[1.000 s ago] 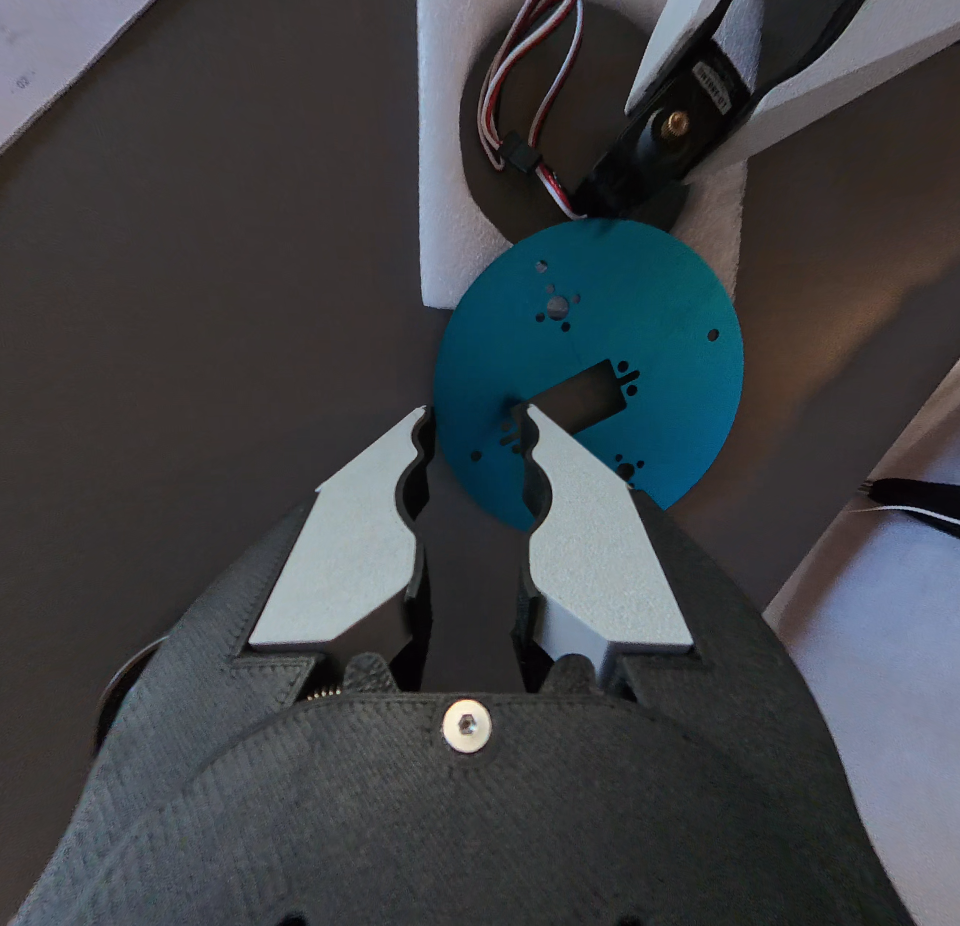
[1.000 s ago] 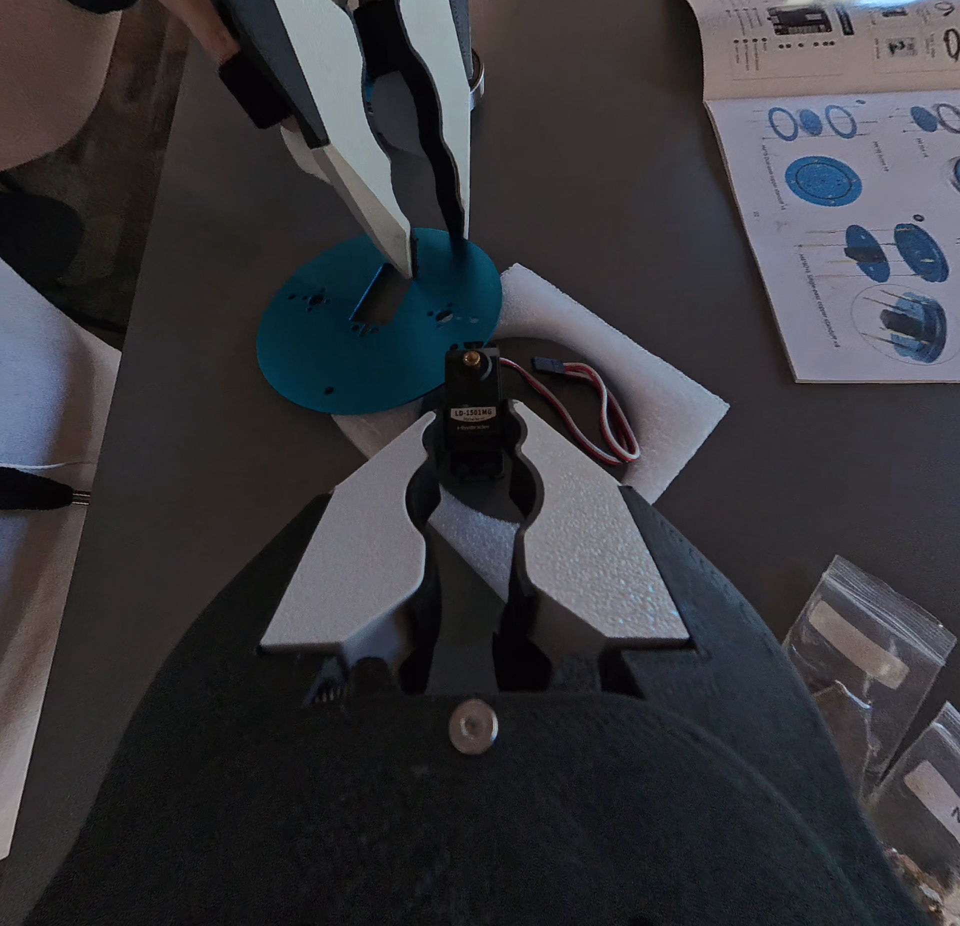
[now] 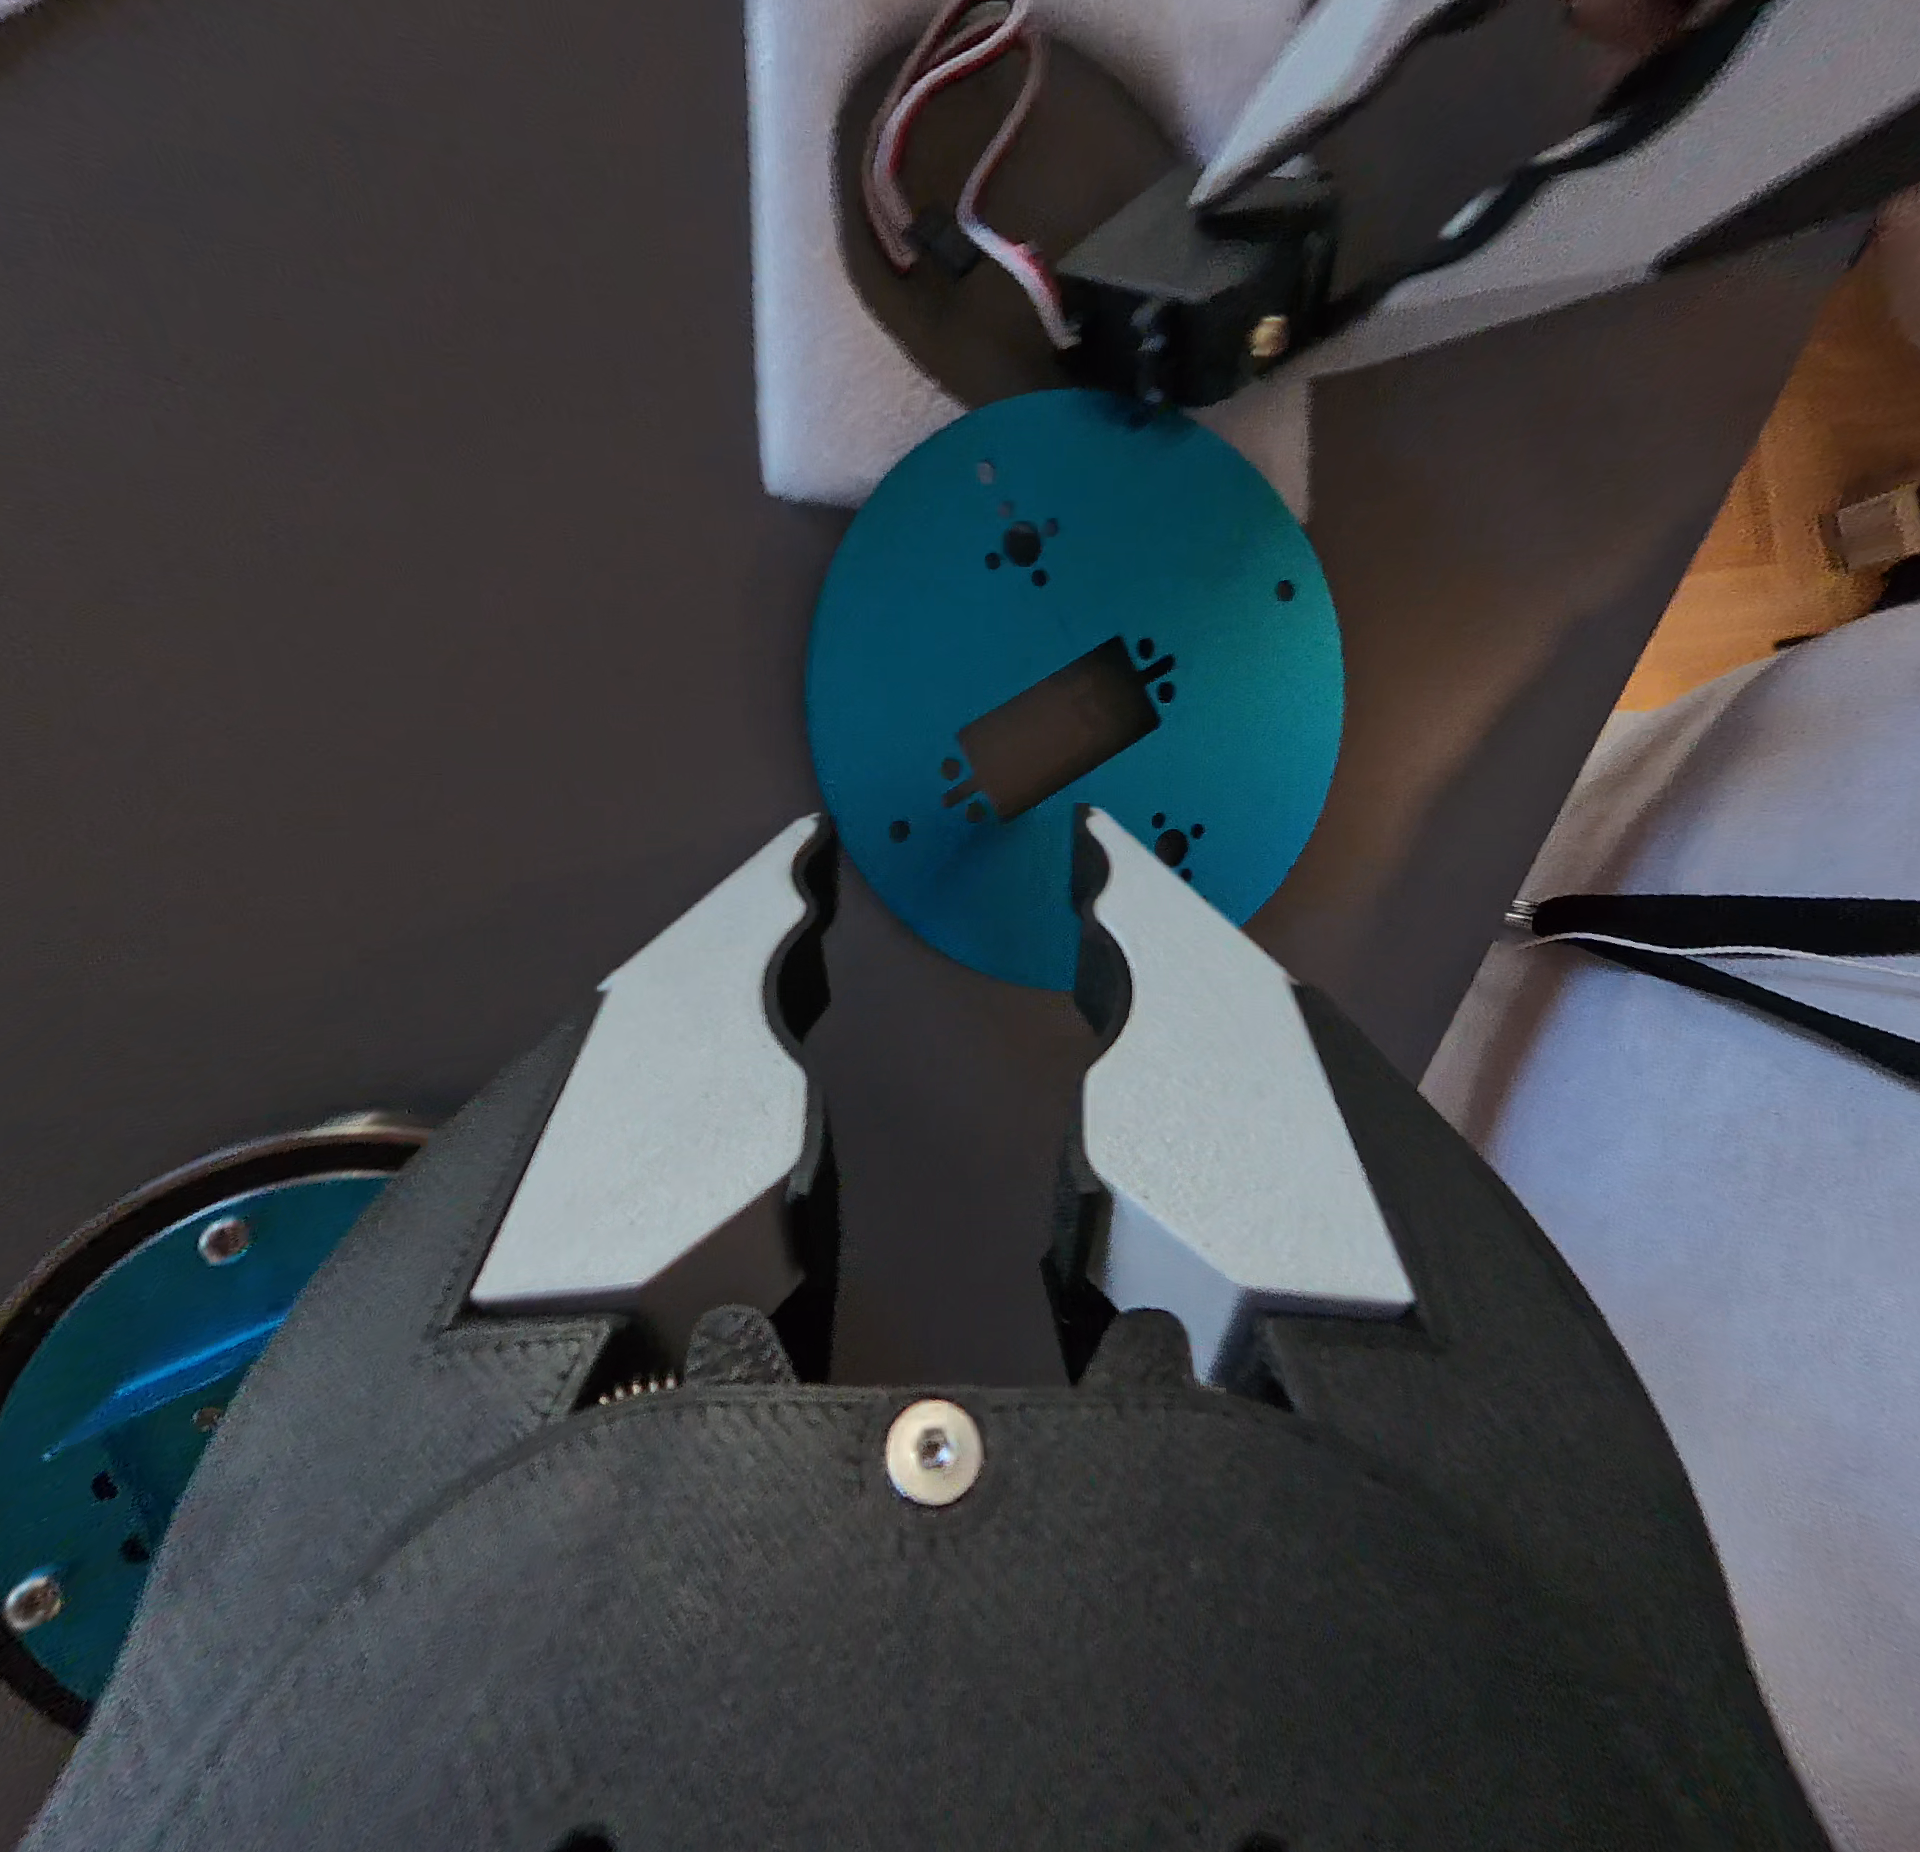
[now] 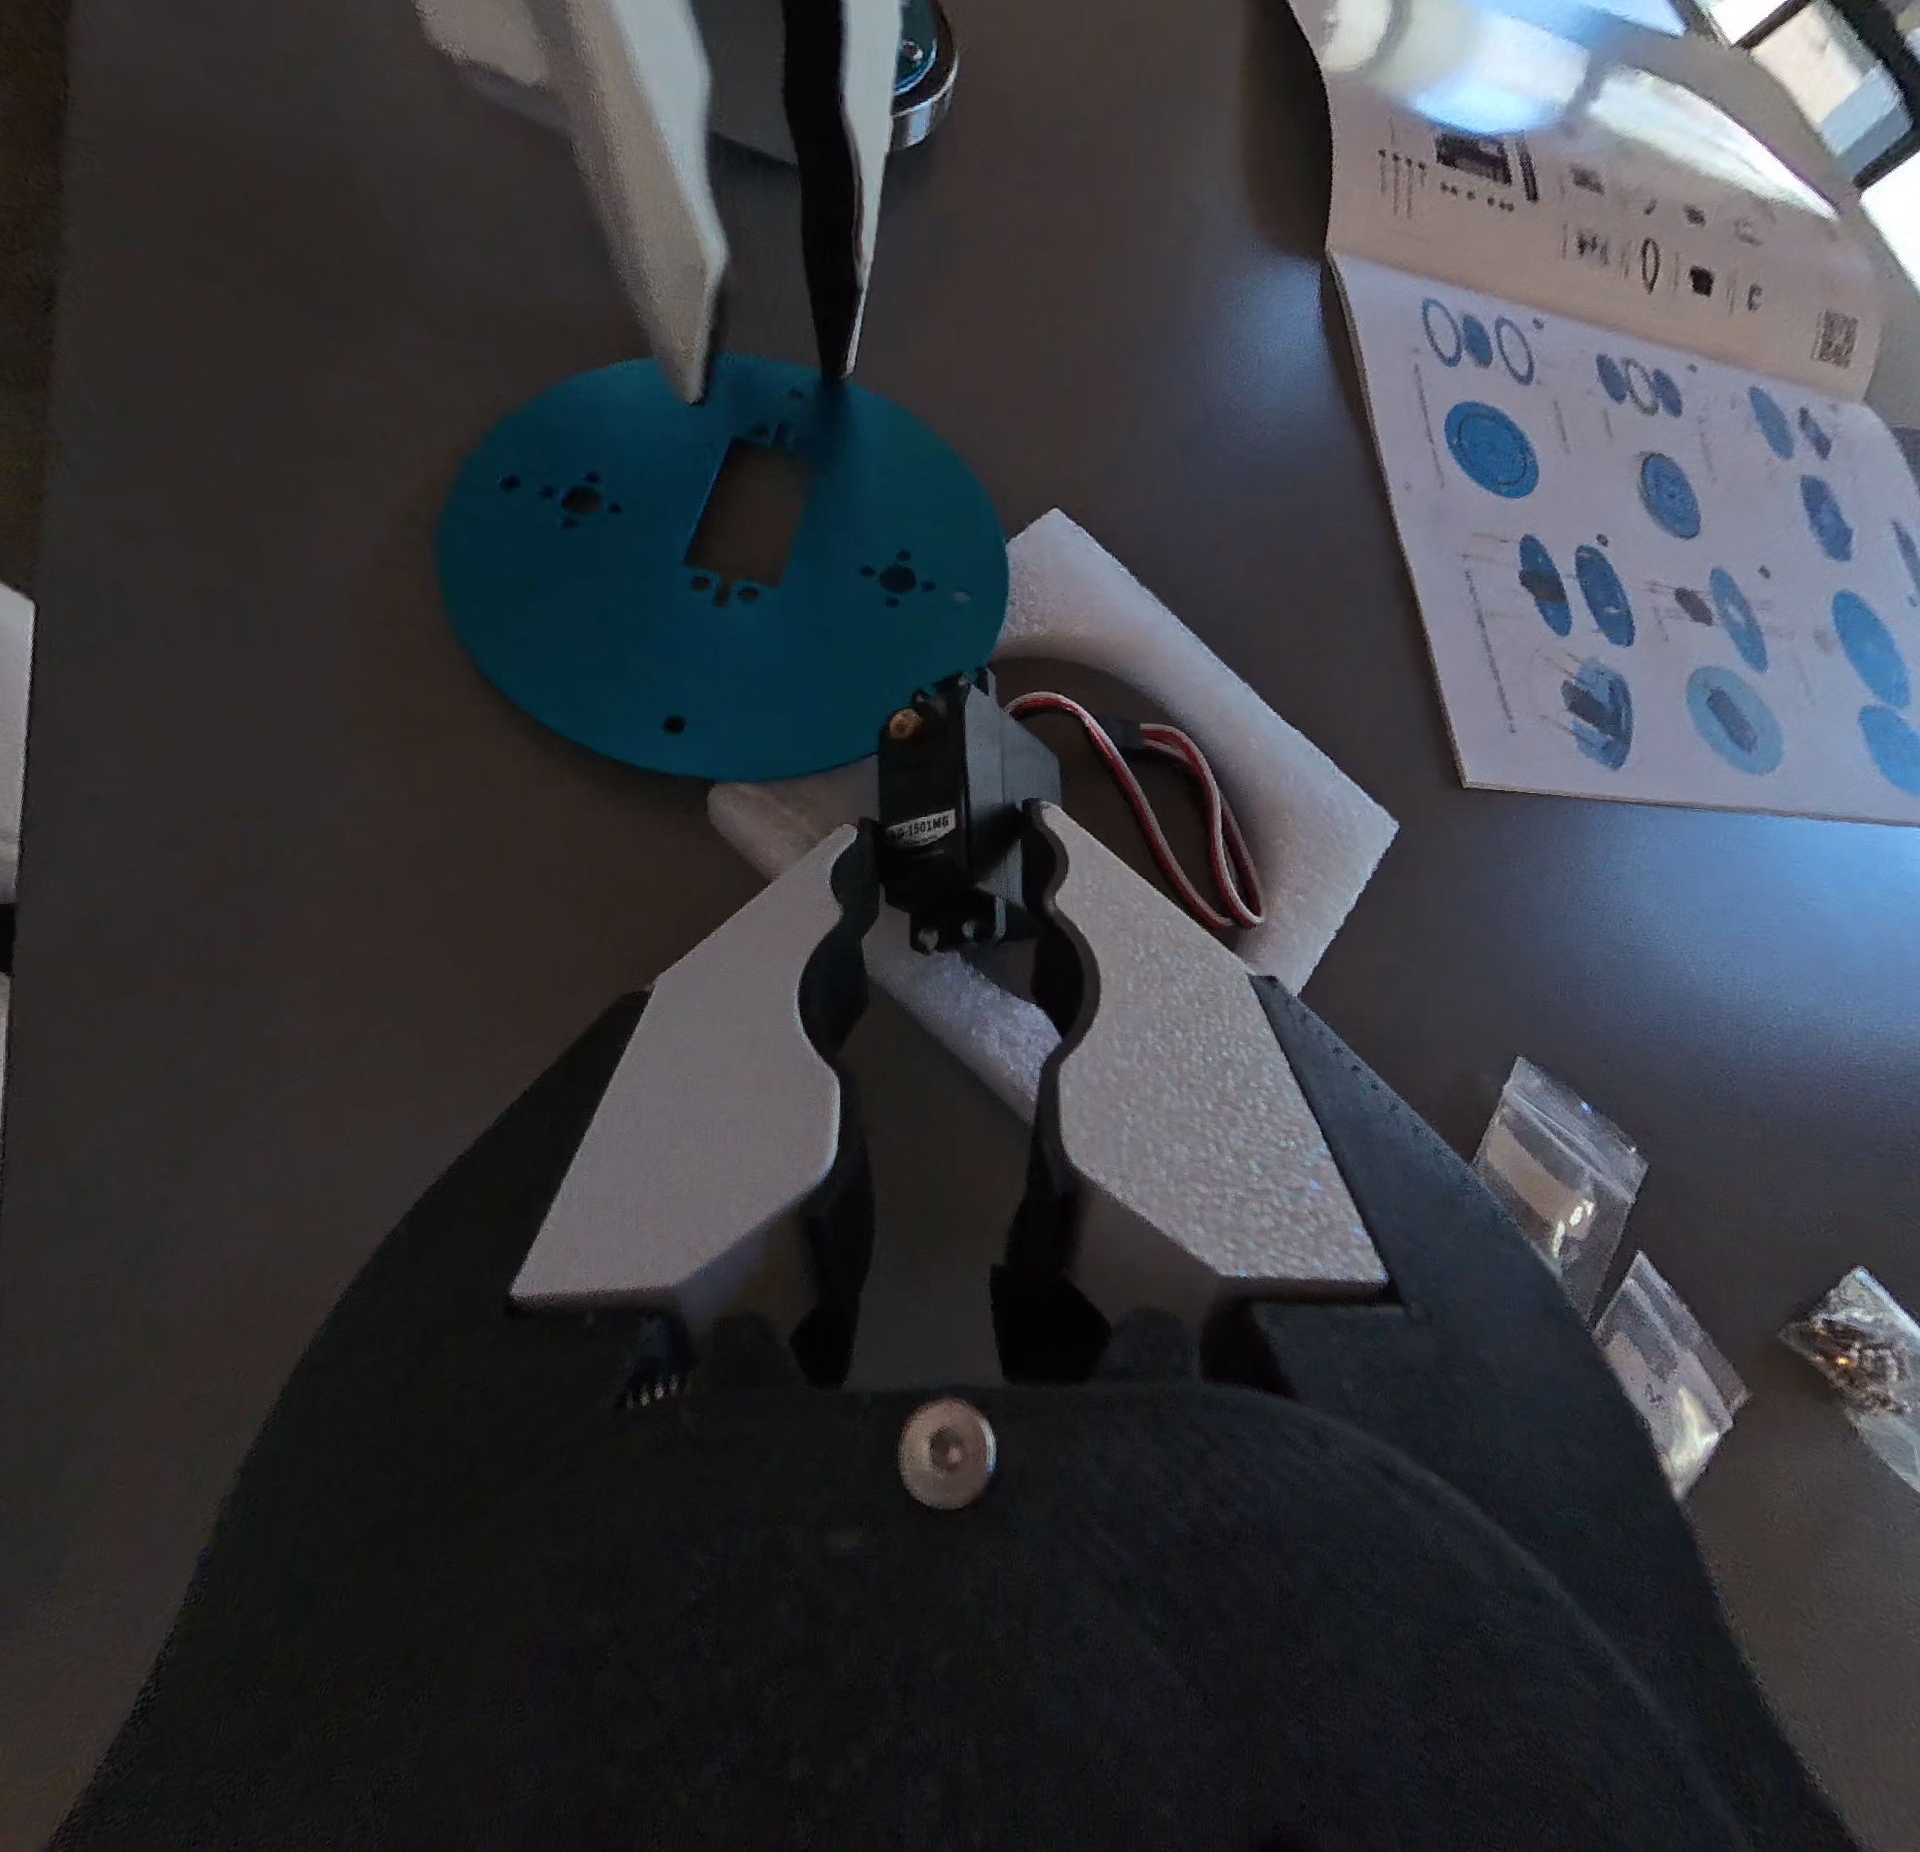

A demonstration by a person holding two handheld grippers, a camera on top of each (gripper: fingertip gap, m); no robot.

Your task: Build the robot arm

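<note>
The right gripper (image 4: pixel 948 841) has its jaws clamped on a small black servo motor (image 4: pixel 951 794), lifted tilted above white foam packing (image 4: pixel 1226 753). The left gripper (image 3: pixel 951 846), jaws apart and empty, points down at the near edge of a flat teal round metal plate (image 3: pixel 1070 597) on the dark tabletop (image 3: pixel 364 555).

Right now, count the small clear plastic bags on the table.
3, all at the right edge of the right wrist view: one nearest the foam, one below it, one at the frame's edge. More may lie outside.
</note>
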